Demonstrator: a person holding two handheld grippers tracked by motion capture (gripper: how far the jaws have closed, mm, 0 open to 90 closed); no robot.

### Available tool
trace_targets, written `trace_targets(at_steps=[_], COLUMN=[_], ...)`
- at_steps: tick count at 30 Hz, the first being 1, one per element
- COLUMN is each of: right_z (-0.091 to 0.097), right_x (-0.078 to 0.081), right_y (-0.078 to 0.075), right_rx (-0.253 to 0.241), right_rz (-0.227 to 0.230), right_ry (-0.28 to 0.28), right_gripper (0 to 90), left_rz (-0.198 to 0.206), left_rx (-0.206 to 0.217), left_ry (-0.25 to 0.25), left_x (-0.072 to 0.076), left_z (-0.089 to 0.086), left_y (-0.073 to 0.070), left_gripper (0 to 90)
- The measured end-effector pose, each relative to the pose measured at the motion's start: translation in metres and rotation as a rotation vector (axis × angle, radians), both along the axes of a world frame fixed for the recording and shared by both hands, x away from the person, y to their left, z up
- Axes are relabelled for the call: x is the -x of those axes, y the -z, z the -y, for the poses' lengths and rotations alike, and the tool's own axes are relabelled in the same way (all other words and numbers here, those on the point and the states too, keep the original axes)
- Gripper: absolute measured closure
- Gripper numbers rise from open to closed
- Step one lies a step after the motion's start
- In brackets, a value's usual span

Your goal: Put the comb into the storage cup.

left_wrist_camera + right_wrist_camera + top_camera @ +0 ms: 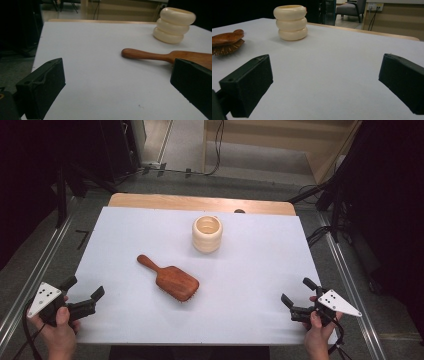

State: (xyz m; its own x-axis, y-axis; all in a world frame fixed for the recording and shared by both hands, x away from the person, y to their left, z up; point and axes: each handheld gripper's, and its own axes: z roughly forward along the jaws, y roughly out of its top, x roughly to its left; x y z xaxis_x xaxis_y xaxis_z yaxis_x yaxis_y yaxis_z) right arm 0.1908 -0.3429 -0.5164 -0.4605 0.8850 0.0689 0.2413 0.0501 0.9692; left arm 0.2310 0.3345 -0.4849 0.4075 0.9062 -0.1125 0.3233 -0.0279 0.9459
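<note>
A brown wooden hairbrush (170, 279) lies bristles down near the middle of the white table (250, 270), handle toward the far left; its handle (145, 54) and its bristled head (226, 42) show in the gripper views. A cream ribbed cup (207, 234) stands upright beyond it, also seen as the cup (174, 25) and the cup (290, 22). My left gripper (85, 290) rests open at the table's near left edge, held by a hand. My right gripper (296, 291) is open at the near right, nothing between its jaws.
The table's wooden far edge (200, 201) shows beyond the white sheet. Metal rails (345, 270) run along both sides of the table. Cables (320, 235) and dark stands crowd the floor around it. A chair (348, 8) stands in the background.
</note>
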Motion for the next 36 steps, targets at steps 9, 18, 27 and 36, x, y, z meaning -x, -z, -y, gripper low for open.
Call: trace_targets(at_steps=[9,18,27,36], right_z=[0.001,0.0,0.001,0.001], right_x=[0.0,-0.001,-0.001,-0.002], right_y=[0.001,0.001,0.002,0.002], right_rx=[-0.007,-0.002,-0.009,-0.008], right_rz=[-0.005,-0.007,-0.013,-0.014], right_ry=[-0.012,-0.038,-0.046,-0.051], right_gripper=[0.0,0.0,0.0,0.0], left_rz=[-0.005,-0.096,-0.195,-0.272], left_rx=[-0.023,-0.052,-0.123,-0.202], left_ry=[0.057,0.116,0.239,0.27], left_x=[-0.006,-0.033,-0.085,-0.123], left_z=[0.022,0.036,0.065,0.094], left_y=[-0.026,-0.041,-0.054,-0.051], left_gripper=[15.8,63.8,90.0,90.0])
